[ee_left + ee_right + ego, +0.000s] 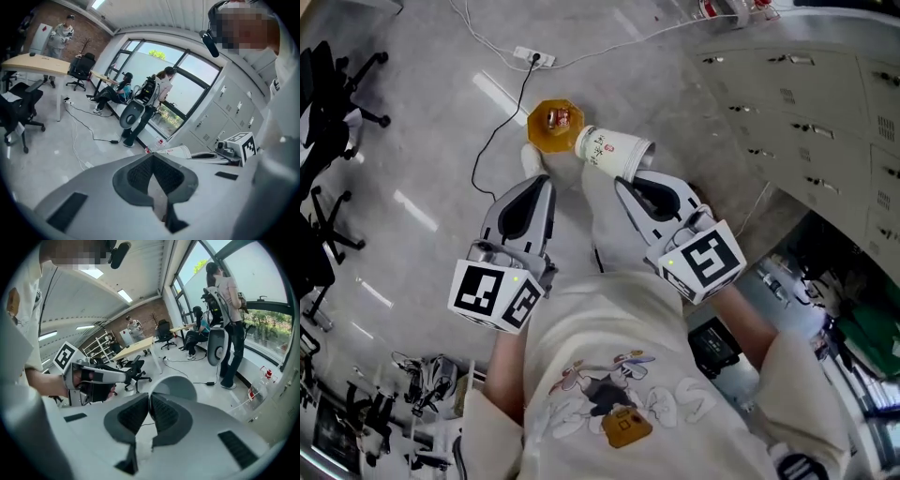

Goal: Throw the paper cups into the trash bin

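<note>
Right gripper (624, 181) holds a white, red-printed paper cup (612, 149) sideways.

We find the cup (614, 153) at the tip of the right tool (624, 181), the bin (554, 127) on the floor (431, 150) just ahead of the left tool (545, 180), and cabinets (811, 112) off to the right.
</note>
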Available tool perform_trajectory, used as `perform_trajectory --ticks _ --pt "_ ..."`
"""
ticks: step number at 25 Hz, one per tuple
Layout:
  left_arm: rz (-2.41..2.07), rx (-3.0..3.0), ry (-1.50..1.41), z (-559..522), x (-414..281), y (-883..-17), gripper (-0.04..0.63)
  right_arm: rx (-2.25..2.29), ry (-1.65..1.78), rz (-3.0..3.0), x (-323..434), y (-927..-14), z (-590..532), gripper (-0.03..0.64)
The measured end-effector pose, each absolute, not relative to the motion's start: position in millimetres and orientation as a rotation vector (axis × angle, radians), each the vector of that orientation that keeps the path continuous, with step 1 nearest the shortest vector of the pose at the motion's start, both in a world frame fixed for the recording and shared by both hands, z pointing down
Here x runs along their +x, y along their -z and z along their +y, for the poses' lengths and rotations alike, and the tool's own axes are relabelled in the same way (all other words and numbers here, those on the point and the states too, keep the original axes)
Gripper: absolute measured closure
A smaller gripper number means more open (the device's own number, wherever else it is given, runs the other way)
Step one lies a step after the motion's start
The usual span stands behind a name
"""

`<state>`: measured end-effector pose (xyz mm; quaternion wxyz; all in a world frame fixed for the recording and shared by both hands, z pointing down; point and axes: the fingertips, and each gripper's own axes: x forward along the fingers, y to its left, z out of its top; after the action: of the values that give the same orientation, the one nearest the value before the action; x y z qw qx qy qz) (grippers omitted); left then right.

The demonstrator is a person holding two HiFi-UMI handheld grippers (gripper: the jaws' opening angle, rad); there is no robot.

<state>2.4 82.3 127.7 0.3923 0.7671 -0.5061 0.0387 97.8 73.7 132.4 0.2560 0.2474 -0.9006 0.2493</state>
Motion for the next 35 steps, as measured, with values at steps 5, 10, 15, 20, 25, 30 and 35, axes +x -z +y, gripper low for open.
perform_trajectory --ticks 5,10,15,20,25,30,35 --pt "-1.353 1.82 -0.078 81 14 -170 0.591 0.522 -0.65 -2.432 105 -168 63 0.592" --pt "-1.348 1.757 -0.084 78 30 -218 0.591 0.43 -0.661 -2.412 102 -218 55 0.592" --pt "-1.341 1.736 -0.149 74 27 -280 0.591 0.372 -0.68 -2.356 88 -286 51 0.592" --pt "-1.332 1.706 -0.205 76 11 -341 0.591 0.37 -0.691 -2.312 75 -359 46 0.592" --pt "-1.332 1.624 -0.144 83 -14 -405 0.591 0.407 -0.72 -2.246 65 -432 52 0.592" --pt "-1.352 1.565 -0.143 91 -25 -471 0.591 0.379 -0.724 -2.21 59 -488 66 0.592" --pt "-1.363 1.543 -0.177 92 -24 -528 0.591 0.377 -0.737 -2.168 58 -543 73 0.592"
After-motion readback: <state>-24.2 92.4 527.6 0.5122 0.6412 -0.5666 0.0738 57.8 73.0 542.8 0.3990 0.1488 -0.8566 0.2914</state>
